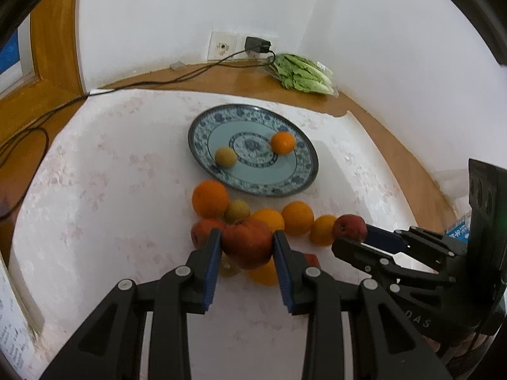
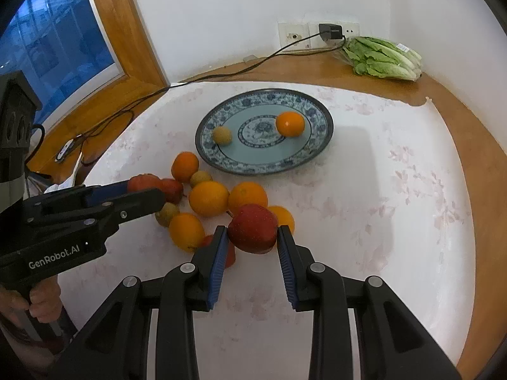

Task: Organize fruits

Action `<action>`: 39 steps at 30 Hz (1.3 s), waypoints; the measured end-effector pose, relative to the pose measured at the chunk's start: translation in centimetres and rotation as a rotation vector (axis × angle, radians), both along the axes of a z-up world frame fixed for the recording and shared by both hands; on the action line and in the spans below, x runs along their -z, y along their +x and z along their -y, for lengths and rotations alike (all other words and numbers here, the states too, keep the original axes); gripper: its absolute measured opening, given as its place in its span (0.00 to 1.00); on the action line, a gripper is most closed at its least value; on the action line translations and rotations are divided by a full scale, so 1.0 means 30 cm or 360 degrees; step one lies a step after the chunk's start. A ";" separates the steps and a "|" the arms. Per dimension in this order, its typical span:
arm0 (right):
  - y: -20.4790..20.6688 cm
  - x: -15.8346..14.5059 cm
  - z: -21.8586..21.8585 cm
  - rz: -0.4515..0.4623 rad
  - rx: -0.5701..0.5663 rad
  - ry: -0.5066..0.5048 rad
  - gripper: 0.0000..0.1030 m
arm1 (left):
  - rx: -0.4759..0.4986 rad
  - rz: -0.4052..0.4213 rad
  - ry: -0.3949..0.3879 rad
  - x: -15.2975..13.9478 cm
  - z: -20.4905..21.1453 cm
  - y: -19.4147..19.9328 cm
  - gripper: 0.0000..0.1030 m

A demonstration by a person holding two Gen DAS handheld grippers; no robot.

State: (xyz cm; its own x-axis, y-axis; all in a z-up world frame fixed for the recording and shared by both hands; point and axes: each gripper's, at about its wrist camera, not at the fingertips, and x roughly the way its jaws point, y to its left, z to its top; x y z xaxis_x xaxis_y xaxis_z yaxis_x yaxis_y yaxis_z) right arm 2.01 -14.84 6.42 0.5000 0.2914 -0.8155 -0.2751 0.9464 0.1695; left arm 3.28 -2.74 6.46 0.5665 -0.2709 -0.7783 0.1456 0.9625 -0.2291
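A blue patterned plate (image 1: pixel 296 186) (image 2: pixel 317 155) holds one orange (image 1: pixel 283 142) (image 2: pixel 290 123) and a small yellow-green fruit (image 1: pixel 225 157) (image 2: pixel 221 135). A pile of oranges (image 1: pixel 209 199) (image 2: pixel 208 198), small fruits and red apples lies in front of it on the white cloth. My left gripper (image 1: pixel 246 247) (image 2: pixel 149 194) is shut on a red apple (image 1: pixel 247 242) (image 2: pixel 144 183) in the pile. My right gripper (image 2: pixel 252 237) (image 1: pixel 351 237) is shut on another red apple (image 2: pixel 252 228) (image 1: pixel 349 226) at the pile's right end.
A bag of lettuce (image 1: pixel 301 74) (image 2: pixel 383 58) lies at the back right by the wall. A charger (image 1: pixel 257 44) (image 2: pixel 331 31) is plugged into the wall socket and its black cable (image 1: pixel 158 80) (image 2: pixel 221 74) runs left along the wooden sill.
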 end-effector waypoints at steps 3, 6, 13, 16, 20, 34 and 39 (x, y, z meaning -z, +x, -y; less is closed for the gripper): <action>0.016 -0.015 0.001 0.0010 -0.0009 0.0010 0.32 | 0.0003 0.0012 -0.0009 -0.020 -0.001 0.018 0.32; 0.035 -0.031 0.001 0.0024 -0.0014 0.0010 0.32 | -0.0006 0.0021 -0.0012 -0.035 -0.001 0.038 0.32; 0.073 -0.064 0.001 0.0060 -0.0034 -0.0006 0.32 | -0.0008 0.0025 -0.0009 -0.051 0.011 0.081 0.32; 0.084 -0.073 0.003 0.0069 -0.0036 0.0002 0.32 | -0.0010 0.0024 -0.0010 -0.053 0.014 0.092 0.32; 0.102 -0.078 0.003 0.0079 -0.0046 0.0003 0.32 | -0.0019 0.0029 -0.0013 -0.060 0.019 0.116 0.32; 0.216 -0.053 0.017 0.0055 -0.0031 0.0008 0.32 | -0.0049 0.0030 -0.0004 -0.043 0.028 0.238 0.32; 0.274 -0.039 0.020 0.0048 -0.0022 -0.0017 0.32 | -0.0041 0.0022 -0.0005 -0.017 0.040 0.283 0.32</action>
State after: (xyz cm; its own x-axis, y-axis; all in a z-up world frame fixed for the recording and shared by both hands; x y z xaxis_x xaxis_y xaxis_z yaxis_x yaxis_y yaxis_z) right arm 10.24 -15.44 7.59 0.5204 0.2898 -0.8032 -0.2932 0.9441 0.1507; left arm 11.78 -3.93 6.98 0.5841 -0.2586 -0.7694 0.1241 0.9652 -0.2301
